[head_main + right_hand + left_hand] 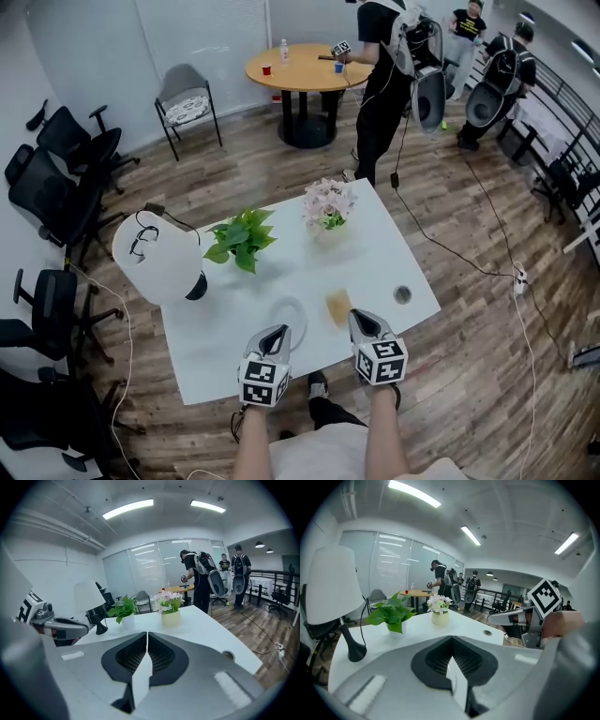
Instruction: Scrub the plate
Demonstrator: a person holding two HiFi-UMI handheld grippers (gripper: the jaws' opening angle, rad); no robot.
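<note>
- The plate (pixel 294 309) is seen lying flat on the white table (pixel 375 253), near its front edge. Being white on white, it is made out only faintly, by its rim.
- A tan sponge (pixel 338 307) is seen on the table just beside the plate, on its right.
- The left gripper (pixel 277 331) is held at the plate's near rim and overlaps it in the head view. Whether contact is made cannot be told.
- In the left gripper view its jaws are seen pressed together, with nothing between them.
- The right gripper (pixel 361 319) is held just behind the sponge, its tip next to the sponge's near edge.
- Its jaws are likewise seen together, with only a thin seam between them and nothing gripped.
- Further back on the table, a green plant (pixel 242 239) and a pot of pale flowers (pixel 328 206) are placed side by side.
- A white lamp (pixel 157 255) is seen at the table's left edge, and a round cable hole (pixel 402 294) near its right edge.
- Beyond the table, a person (pixel 380 84) is seen standing at a round wooden table (pixel 300 67).
</note>
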